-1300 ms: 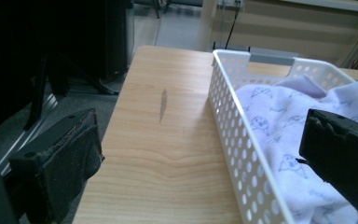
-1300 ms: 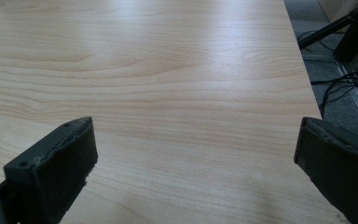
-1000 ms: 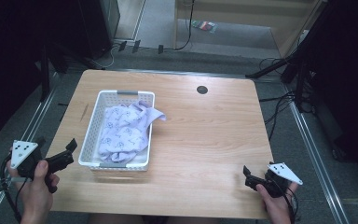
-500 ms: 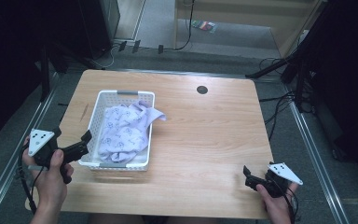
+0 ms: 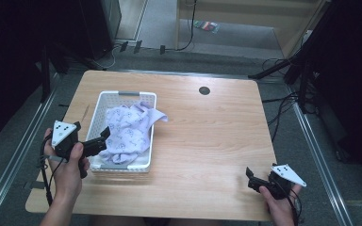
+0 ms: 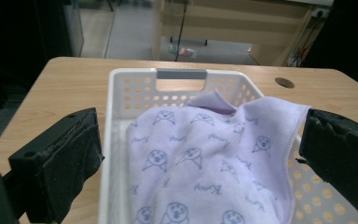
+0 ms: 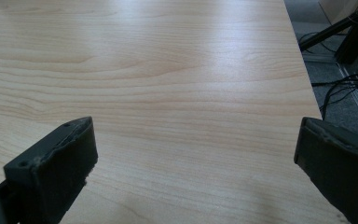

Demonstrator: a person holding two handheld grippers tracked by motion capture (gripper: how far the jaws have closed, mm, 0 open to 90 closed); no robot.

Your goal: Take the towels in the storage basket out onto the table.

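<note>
The lilac cloth (image 5: 128, 134) lies heaped in the white basket (image 5: 125, 95), which stands on the left half of the counter (image 5: 217, 141); one corner of it drapes over the basket's right rim toward the bare wood. In the left gripper view the cloth (image 6: 200, 158) fills the middle of the basket (image 6: 182, 74), printed with small faces, and nothing grips it yet.

The left tongs (image 5: 104, 138) hang at the basket's near left edge with the jaws spread wide, one to either side of the heap as that view looks along them, so the approach looks nearly done and the closing on the fabric is still to come. The right tongs (image 5: 249, 176) rest near the counter's front right corner, well apart from the basket, jaws likewise parted over bare wood and holding nothing.

My reading is that the work is at its start: the cloth has not been taken out, and lifting it, laying it on the open stretch of counter to the right and whatever follows (spreading or folding, most likely) all remain
</note>
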